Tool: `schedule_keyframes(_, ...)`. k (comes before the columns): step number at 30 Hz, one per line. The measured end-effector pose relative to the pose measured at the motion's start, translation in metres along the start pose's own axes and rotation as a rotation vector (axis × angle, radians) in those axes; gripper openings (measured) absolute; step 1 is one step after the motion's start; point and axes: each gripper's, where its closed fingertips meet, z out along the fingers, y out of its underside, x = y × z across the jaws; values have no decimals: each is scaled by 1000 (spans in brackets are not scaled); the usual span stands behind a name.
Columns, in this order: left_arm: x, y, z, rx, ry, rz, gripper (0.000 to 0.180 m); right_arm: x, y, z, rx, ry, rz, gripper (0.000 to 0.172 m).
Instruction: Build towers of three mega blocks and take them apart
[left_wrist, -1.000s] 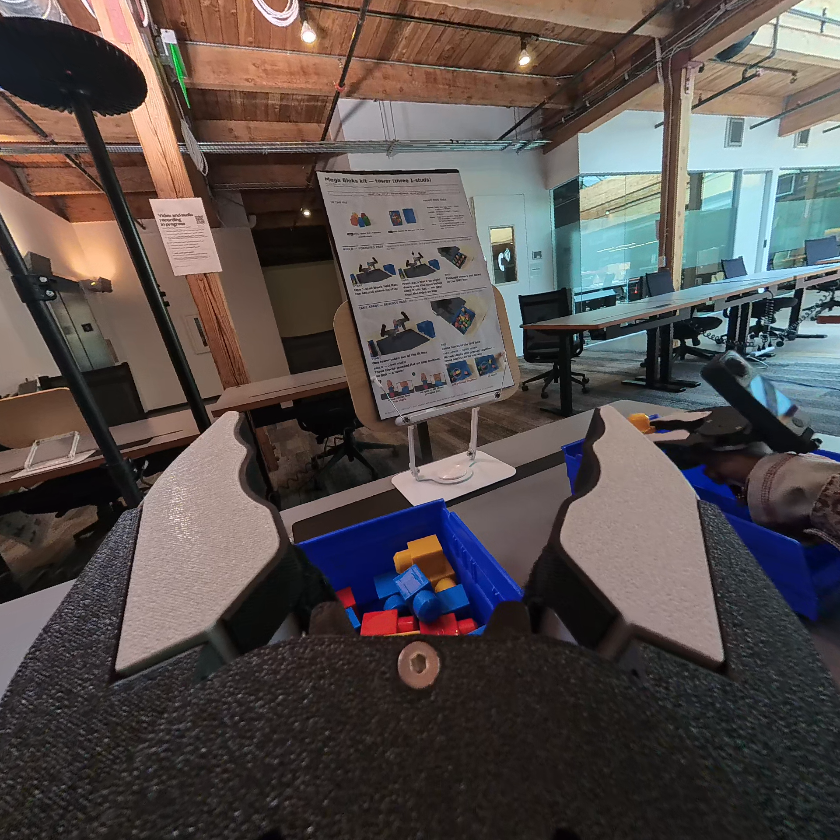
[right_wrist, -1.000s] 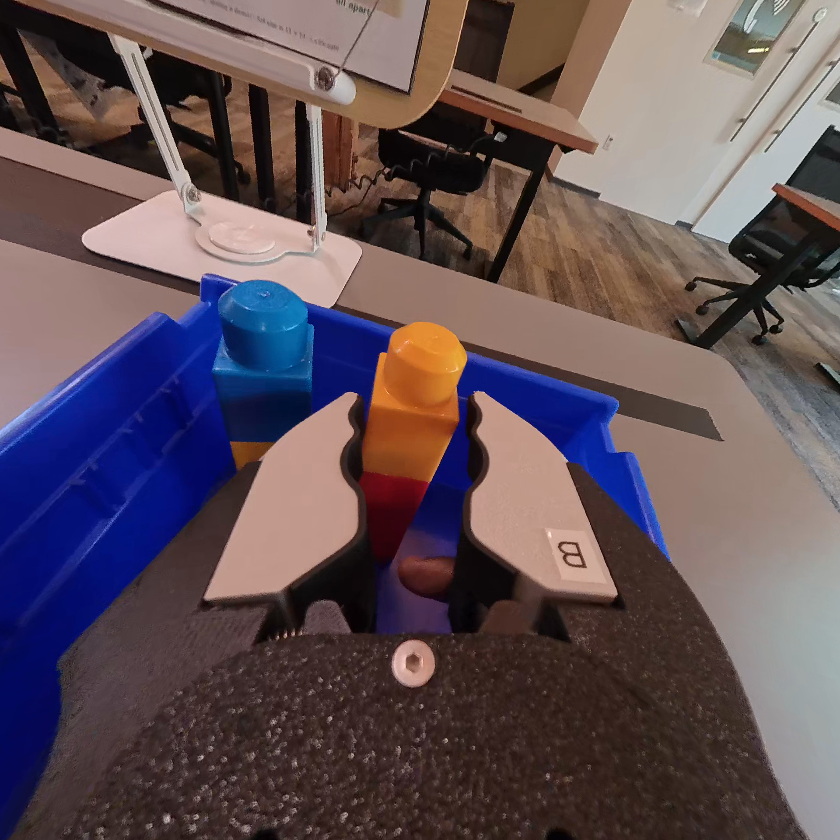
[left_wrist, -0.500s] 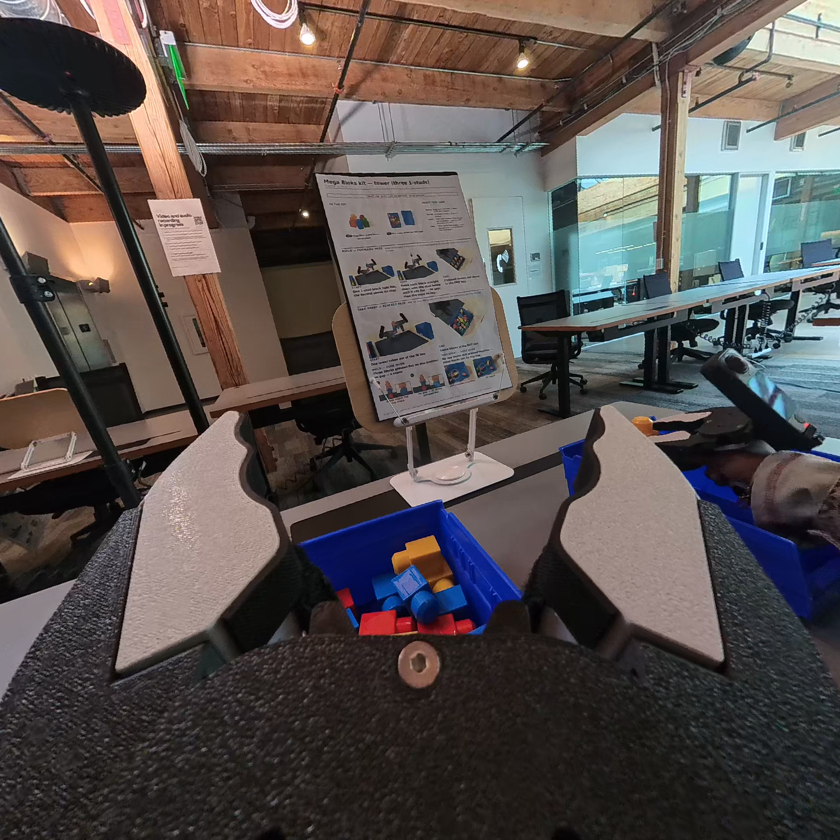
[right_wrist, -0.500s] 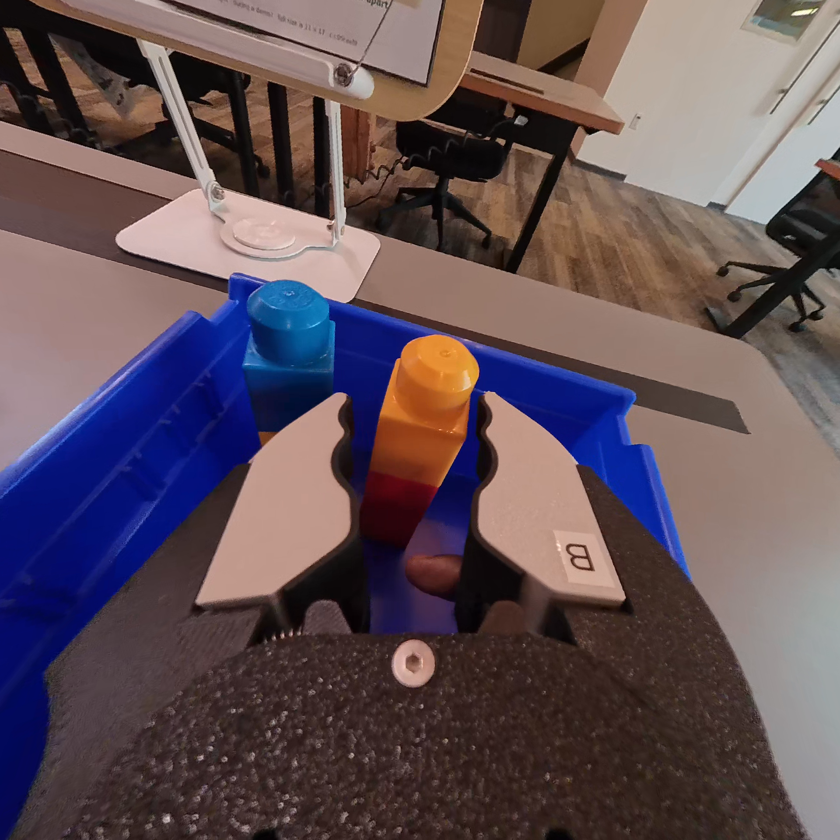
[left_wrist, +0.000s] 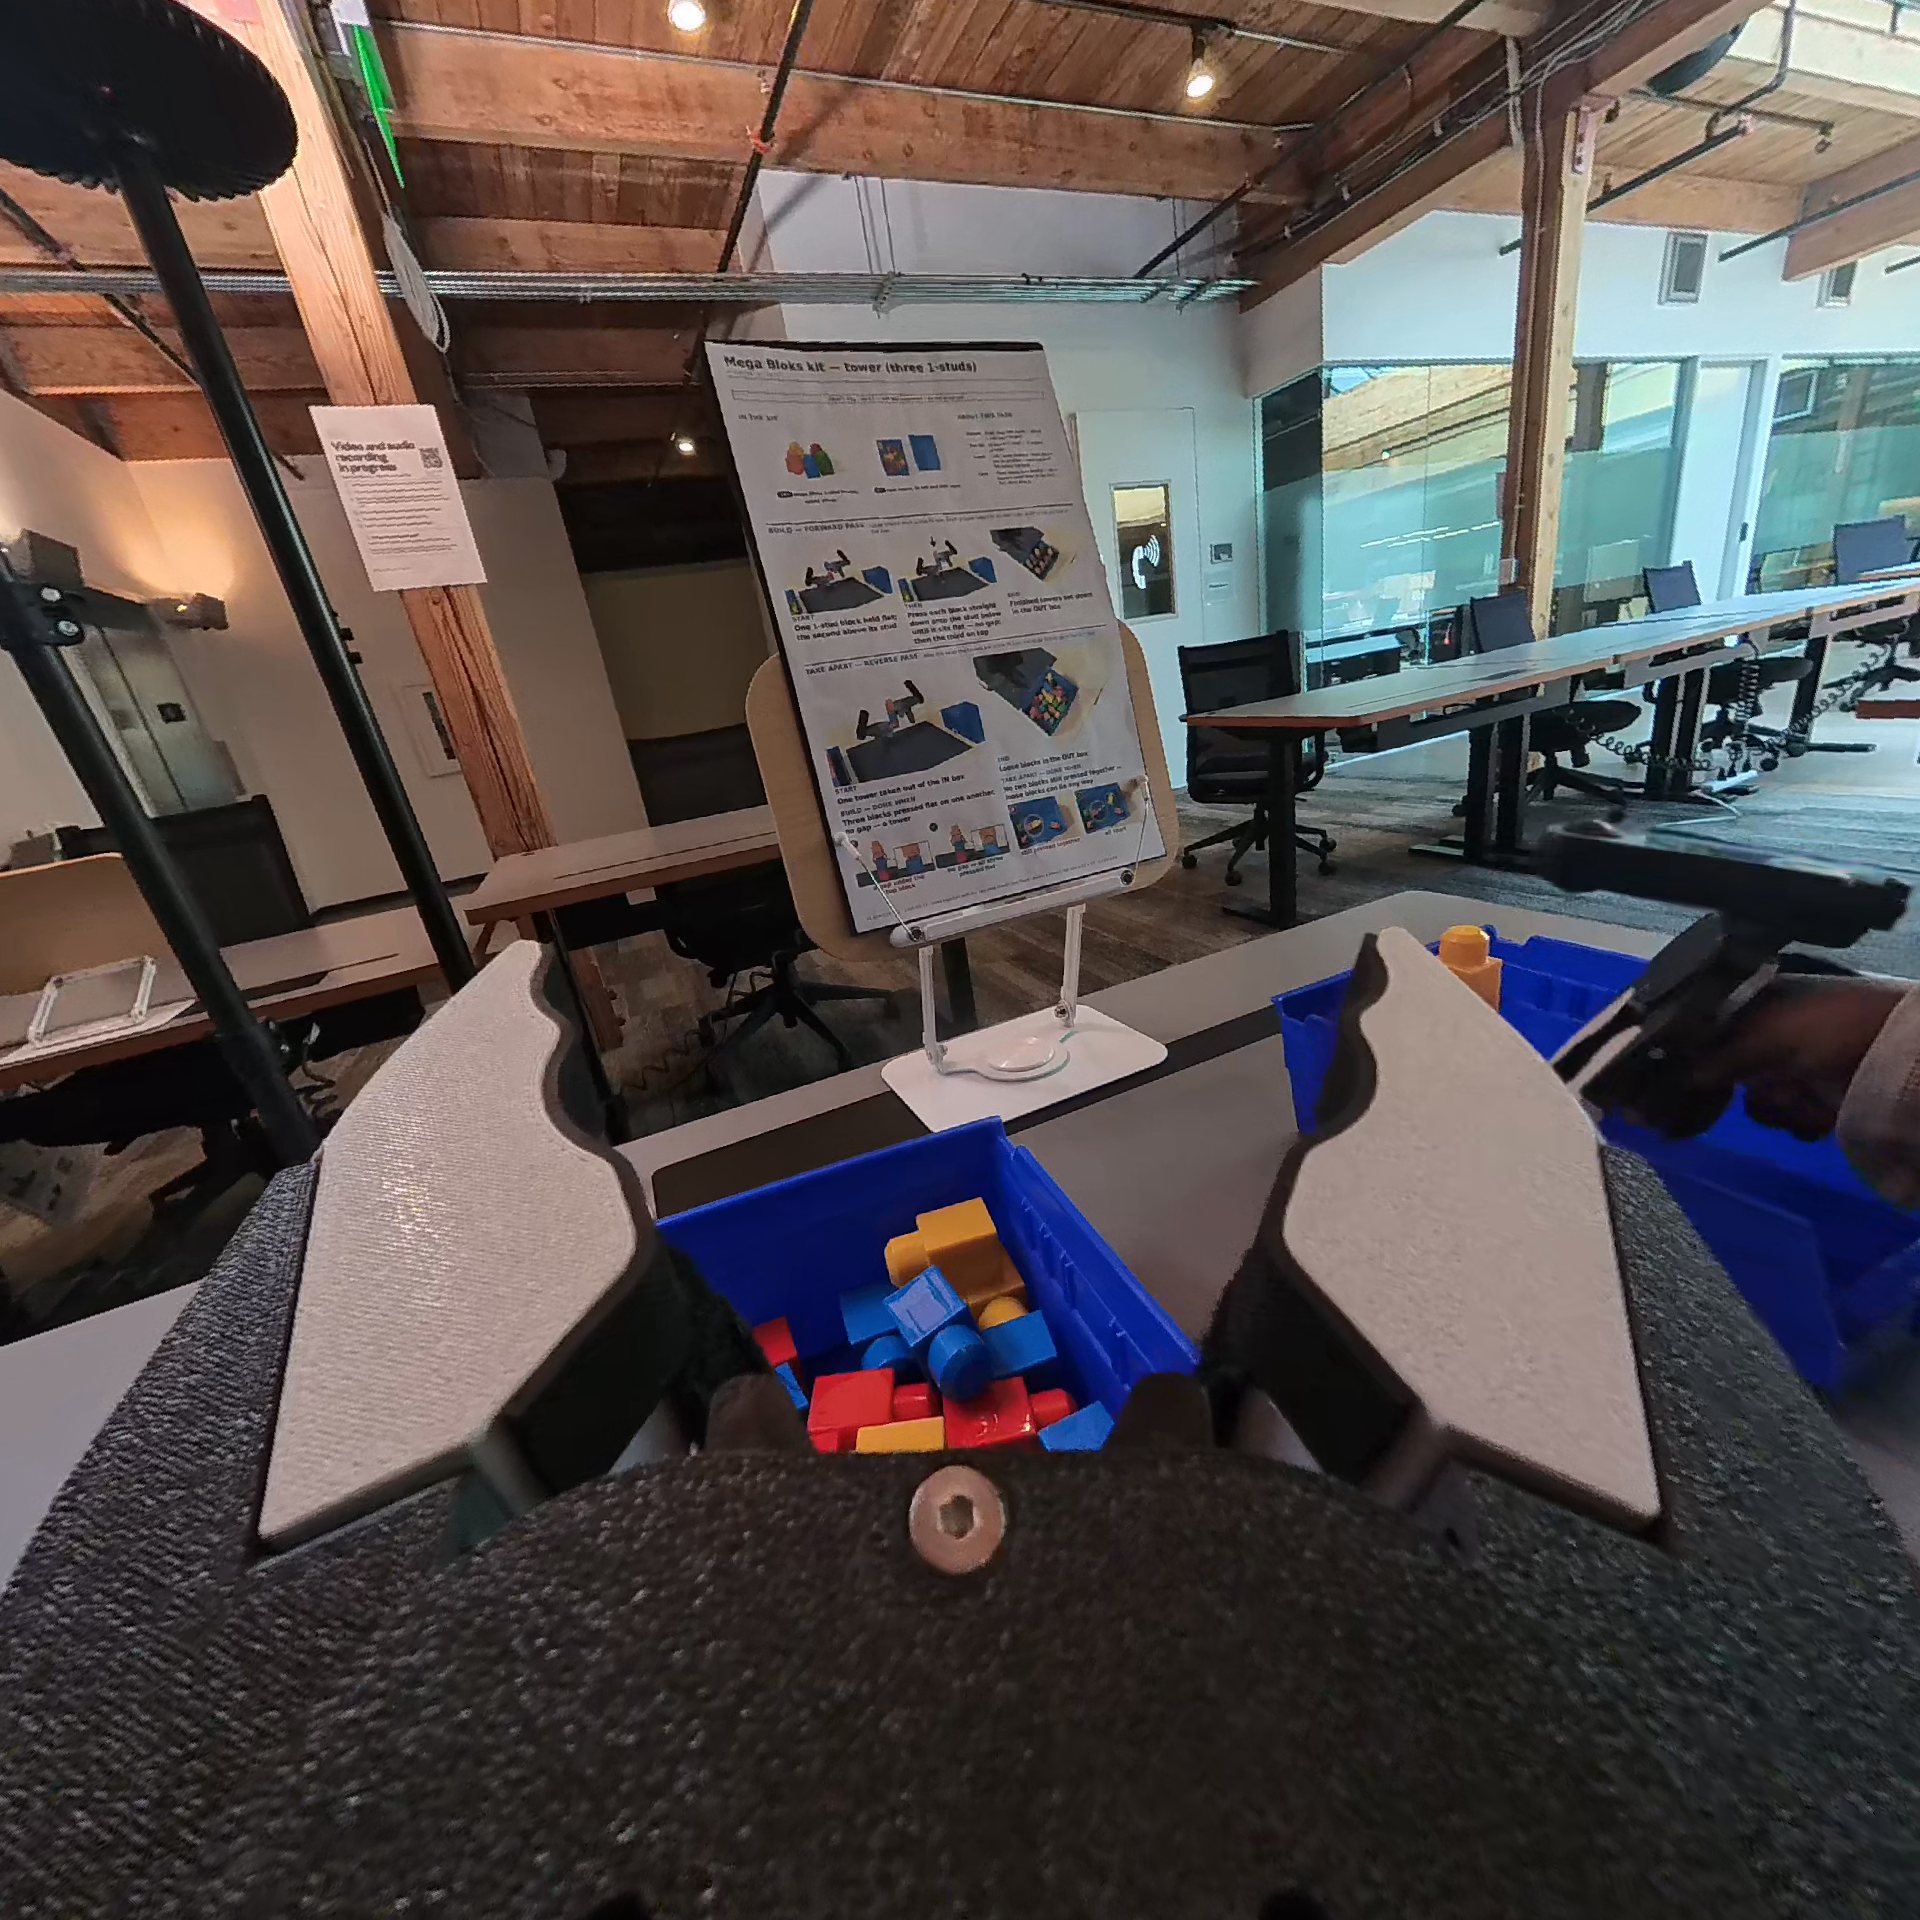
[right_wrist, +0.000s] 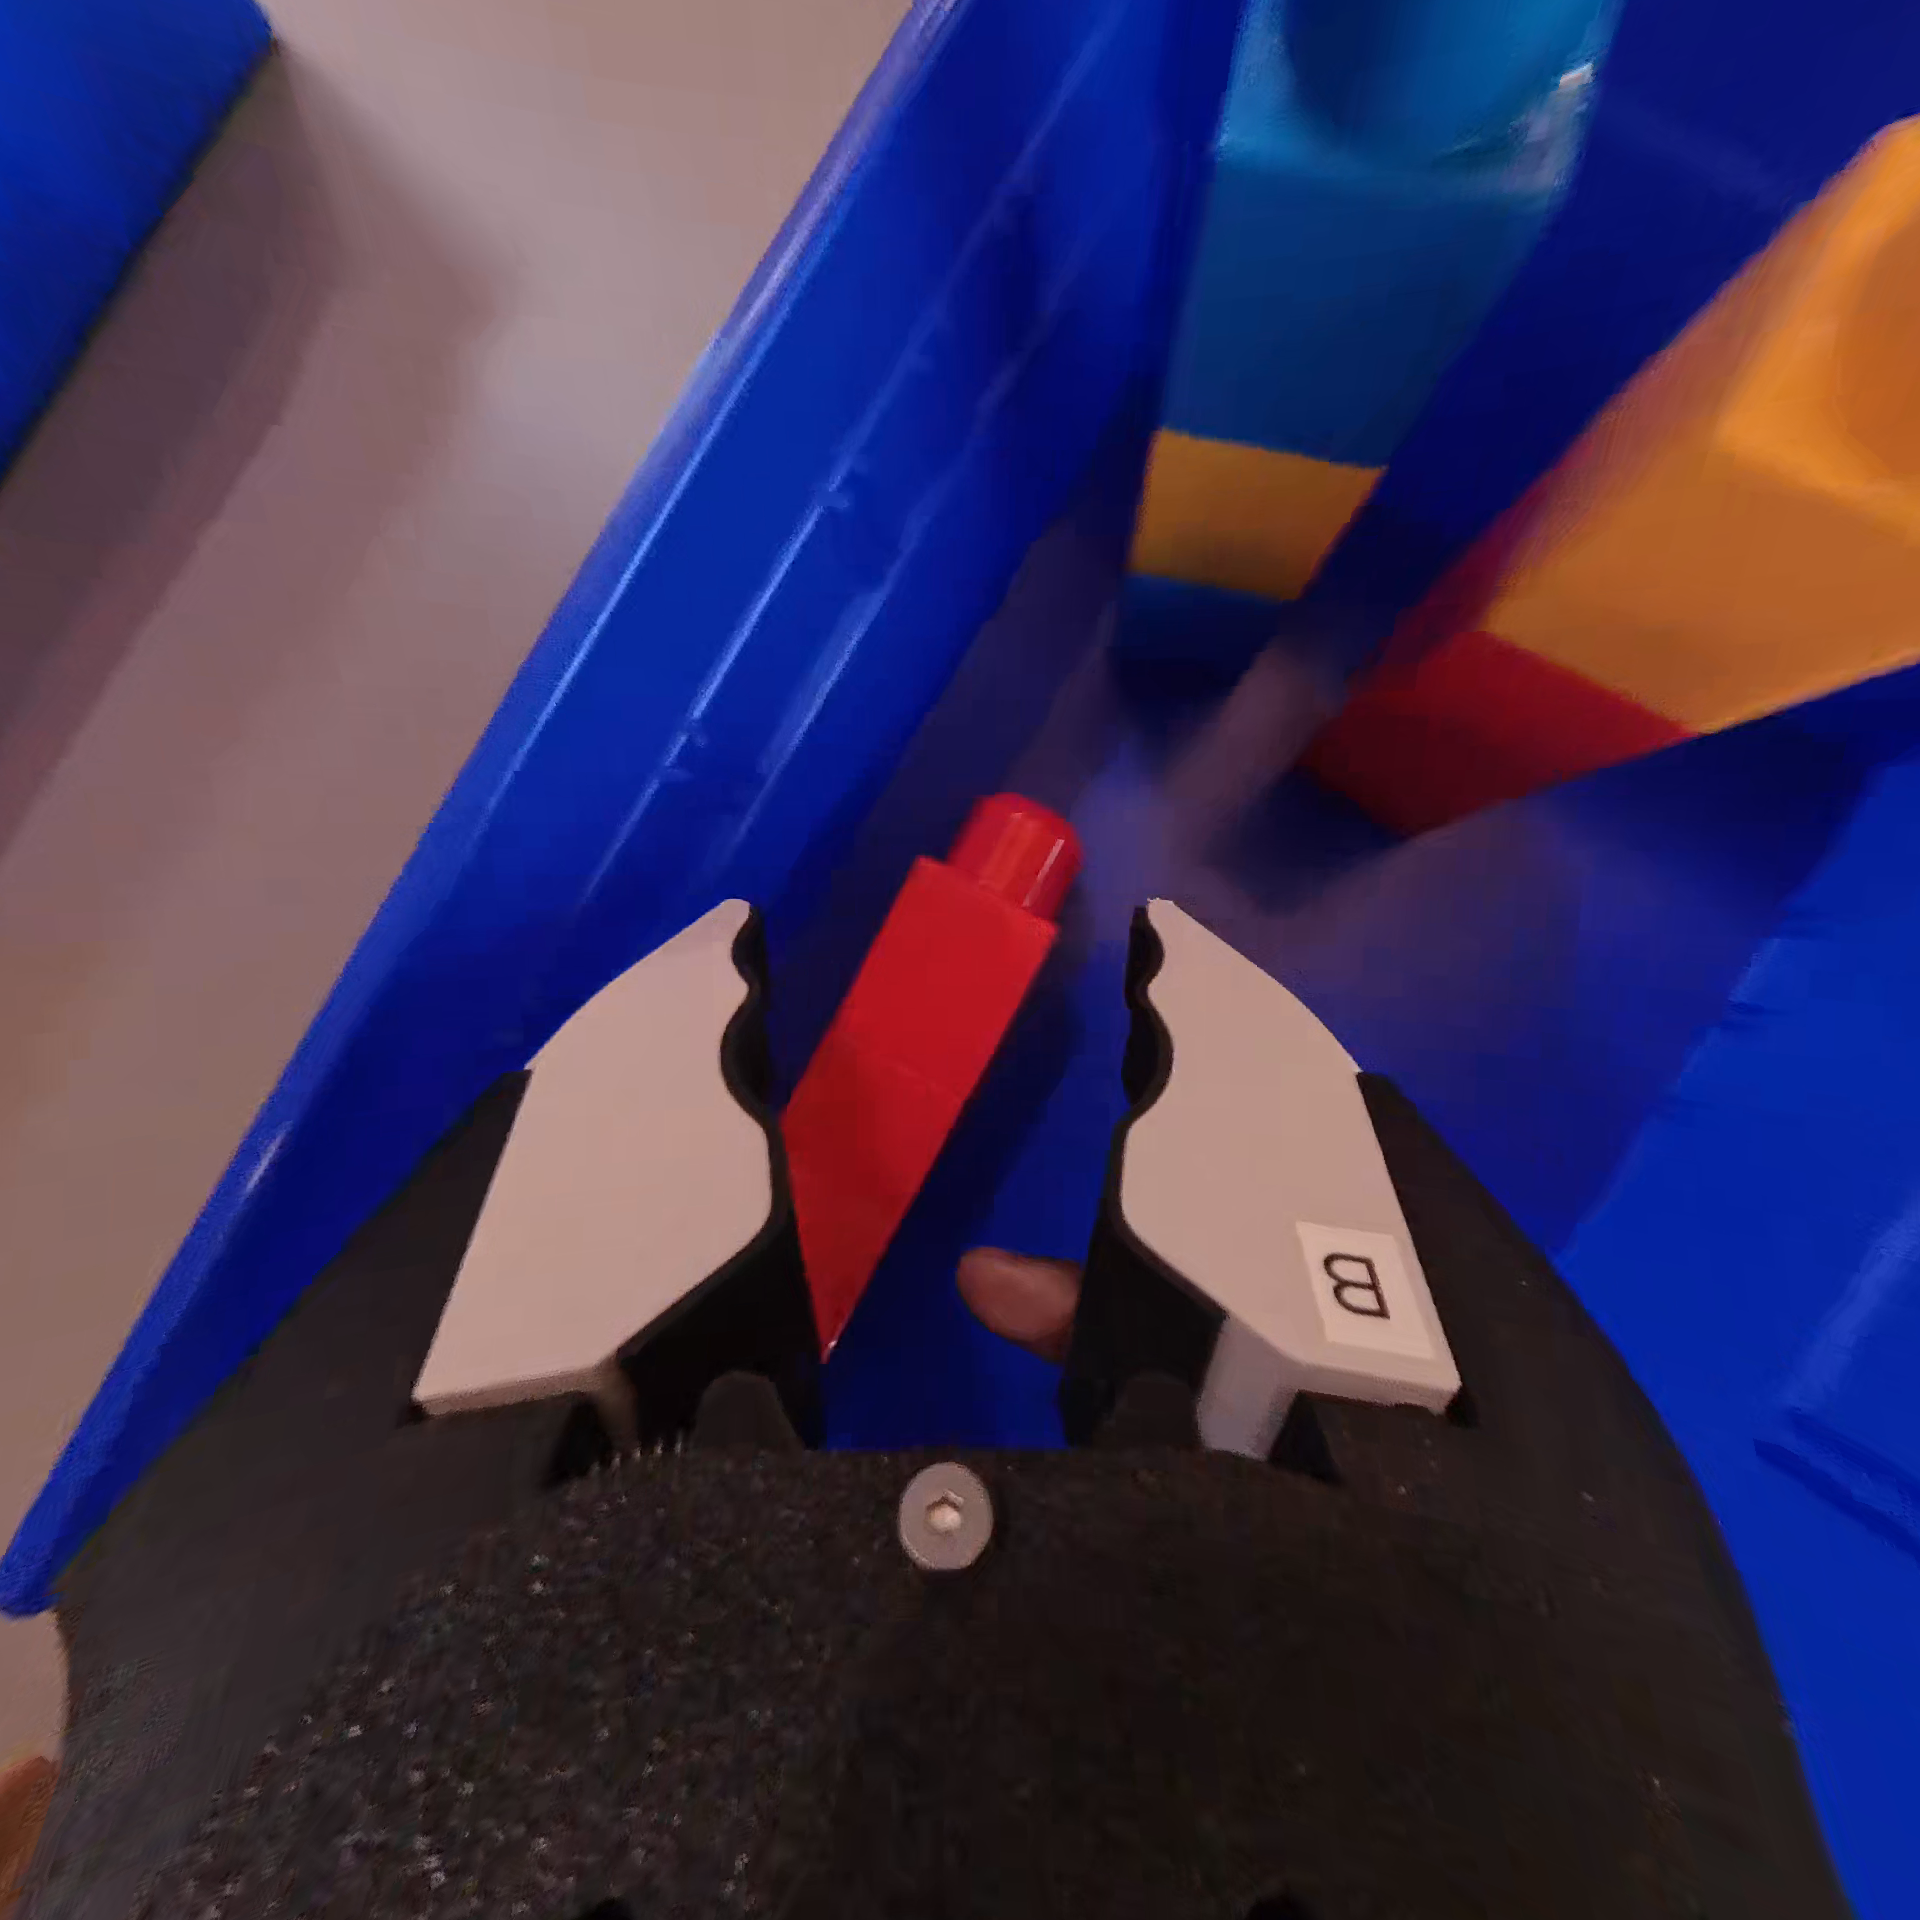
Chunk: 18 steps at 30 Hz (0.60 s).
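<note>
left claw (left_wrist: 956, 987) spread wide, right claw (right_wrist: 940, 925) parted

Your left wrist view looks level across the table (left_wrist: 1195, 1122) from above the bin of loose blocks (left_wrist: 831, 1236), facing the instruction stand (left_wrist: 914, 623) at the far edge and the room beyond. Your right wrist view tilts steeply down, very close, inside the second blue bin (right_wrist: 790, 540). Both views share that bin (left_wrist: 1558, 997) and its yellow-topped tower (left_wrist: 1467, 961), near the table's right edge.
</note>
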Motion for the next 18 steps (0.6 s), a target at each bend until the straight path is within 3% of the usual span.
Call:
schedule_keyframes(3, 1, -1, -1, 2, 1, 3, 135, 0, 11, 17, -90, 19, -13, 64)
schedule_keyframes(6, -1, -3, -3, 9, -3, 1, 135, 1, 20, 25, -130, 28, -56, 46)
schedule_keyframes(14, -3, -2, -3, 10, -6, -5, 135, 69, -27, -45, 275, 365, 63, 41)
schedule_keyframes(18, -1, -1, -3, 1, 2, -2, 135, 91, -30, -65, 372, 451, 104, 36)
